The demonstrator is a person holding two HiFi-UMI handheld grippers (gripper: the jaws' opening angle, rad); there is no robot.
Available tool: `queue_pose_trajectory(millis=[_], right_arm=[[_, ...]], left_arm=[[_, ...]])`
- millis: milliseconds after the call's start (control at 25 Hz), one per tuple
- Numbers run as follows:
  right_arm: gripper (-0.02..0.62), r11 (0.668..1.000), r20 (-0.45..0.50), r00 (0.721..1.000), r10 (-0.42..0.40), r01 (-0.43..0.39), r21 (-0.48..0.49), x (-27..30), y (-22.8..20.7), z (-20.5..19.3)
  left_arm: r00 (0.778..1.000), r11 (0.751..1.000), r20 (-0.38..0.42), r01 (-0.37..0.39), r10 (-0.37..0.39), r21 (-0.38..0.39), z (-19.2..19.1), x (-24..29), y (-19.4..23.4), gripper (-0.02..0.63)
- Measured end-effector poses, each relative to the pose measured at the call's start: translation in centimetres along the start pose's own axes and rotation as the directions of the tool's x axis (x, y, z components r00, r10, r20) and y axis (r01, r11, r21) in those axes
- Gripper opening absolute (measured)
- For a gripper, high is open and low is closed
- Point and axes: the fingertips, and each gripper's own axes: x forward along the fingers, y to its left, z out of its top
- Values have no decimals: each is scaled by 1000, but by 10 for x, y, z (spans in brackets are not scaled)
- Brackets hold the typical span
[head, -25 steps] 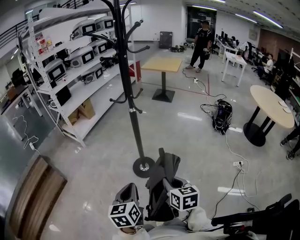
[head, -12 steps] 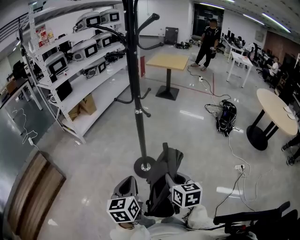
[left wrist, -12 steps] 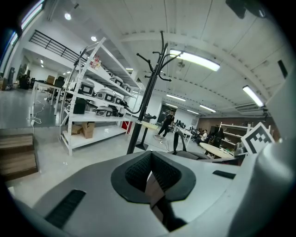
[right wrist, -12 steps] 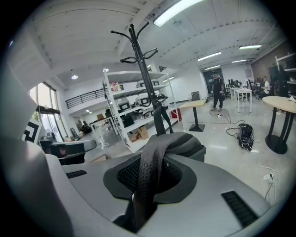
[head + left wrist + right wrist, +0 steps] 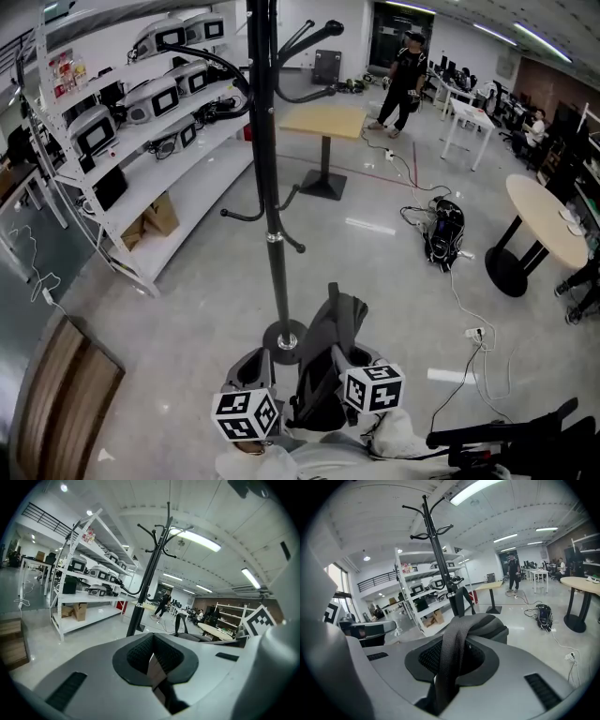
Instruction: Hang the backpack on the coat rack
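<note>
Two hand-held grippers flank one backpack. Coat rack [image 5: 272, 187]: black pole running from lower centre to the top edge of the head view. Backpack [image 5: 323, 375]: dark grey, bottom centre, just right of the rack's base (not on any hook). Right hand-held gripper [image 5: 352, 358]: pinching a backpack strap [image 5: 452, 653]. Left hand-held gripper [image 5: 255, 363]: jaws pressed together.

Plainly an open-plan office doubling as a tech lab: polished grey floor [image 5: 169, 319], ceiling strip lights [image 5: 539, 37], white metal shelving [image 5: 192, 187] loaded with rows of boxy screened devices [image 5: 94, 131], perhaps test equipment. Cardboard box [image 5: 159, 214] on the bottom shelf, loose cables [image 5: 461, 298] and a power strip [image 5: 476, 331] underfoot, a coat rack [image 5: 270, 187], a square desk [image 5: 323, 122], a round desk [image 5: 539, 211], white workstations [image 5: 466, 112] at the back with a seated person [image 5: 537, 127]
</note>
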Motion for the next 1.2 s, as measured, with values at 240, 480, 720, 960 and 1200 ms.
queue_pose_trajectory(millis=[240, 480, 720, 960, 1200], right_arm=[[67, 999, 4, 999, -45, 45, 31, 24, 0, 12], [67, 992, 15, 993, -113, 112, 63, 45, -1, 23], [67, 982, 68, 983, -172, 166, 93, 58, 0, 34], [67, 980, 107, 977, -184, 174, 97, 60, 15, 55], [67, 987, 136, 978, -158, 151, 62, 62, 30, 70]], left_arm=[[999, 999, -28, 47, -47, 9, 11, 26, 18, 3], [994, 994, -52, 103, -101, 37, 26, 50, 34, 3], [993, 993, -50, 112, -110, 38, 37, 70, 61, 3], [991, 993, -80, 110, -107, 37, 44, 85, 71, 3], [988, 991, -88, 131, -127, 39, 48, 92, 68, 3]])
